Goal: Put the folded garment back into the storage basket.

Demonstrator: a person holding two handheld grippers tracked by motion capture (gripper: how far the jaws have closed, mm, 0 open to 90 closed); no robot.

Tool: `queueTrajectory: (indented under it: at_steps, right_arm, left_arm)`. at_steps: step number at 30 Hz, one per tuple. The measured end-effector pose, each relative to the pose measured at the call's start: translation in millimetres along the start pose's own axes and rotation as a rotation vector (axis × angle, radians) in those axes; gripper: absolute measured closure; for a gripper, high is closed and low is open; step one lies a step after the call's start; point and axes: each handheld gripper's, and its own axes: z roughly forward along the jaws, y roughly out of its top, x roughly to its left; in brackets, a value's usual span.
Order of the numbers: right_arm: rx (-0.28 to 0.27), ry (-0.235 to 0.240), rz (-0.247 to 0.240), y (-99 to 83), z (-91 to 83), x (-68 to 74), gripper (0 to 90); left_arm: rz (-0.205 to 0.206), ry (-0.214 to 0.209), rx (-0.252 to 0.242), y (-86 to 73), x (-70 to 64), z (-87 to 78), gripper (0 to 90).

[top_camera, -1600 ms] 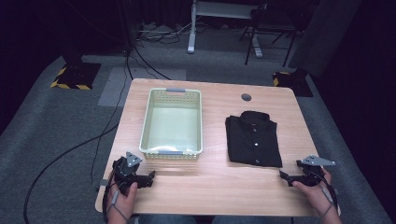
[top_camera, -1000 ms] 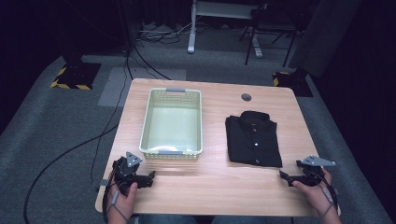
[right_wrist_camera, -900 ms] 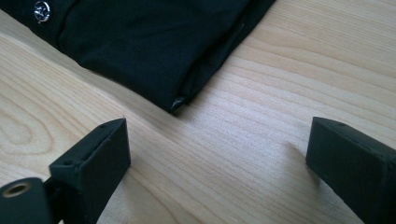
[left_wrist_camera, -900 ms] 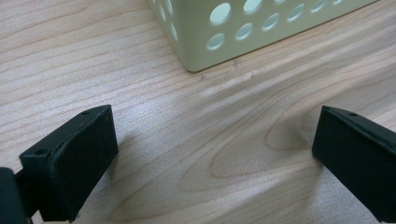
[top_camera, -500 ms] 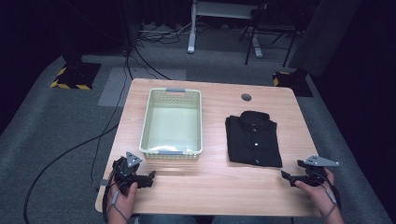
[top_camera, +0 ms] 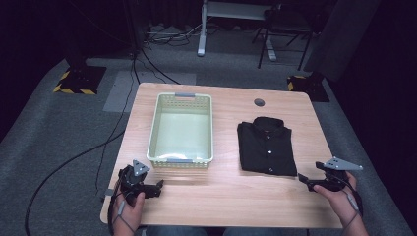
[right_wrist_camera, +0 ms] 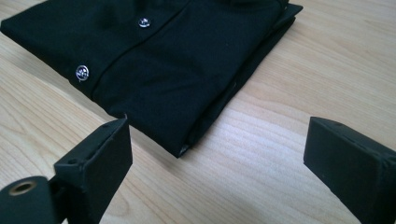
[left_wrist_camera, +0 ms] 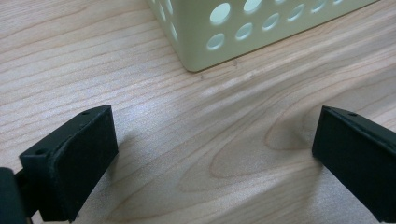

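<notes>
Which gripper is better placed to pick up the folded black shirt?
Right. The right gripper is open beside the folded black button-up shirt's near corner; the left gripper sits by the pale green plastic basket.

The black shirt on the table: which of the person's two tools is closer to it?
Right. The right tool sits just off the folded black shirt's near right corner, jaws open. The left tool is across the table, near the basket's front left corner.
</notes>
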Motion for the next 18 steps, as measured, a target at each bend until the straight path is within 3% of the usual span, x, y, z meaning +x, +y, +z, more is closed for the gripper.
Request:
queueTrajectory:
  at_steps: [18]
  right_arm:
    - [-0.03,0.011,-0.026,28.1,-6.3,2.1,9.2]
  left_arm:
    - [0.007,-0.004,0.0,-0.1,-0.4,0.0,0.3]
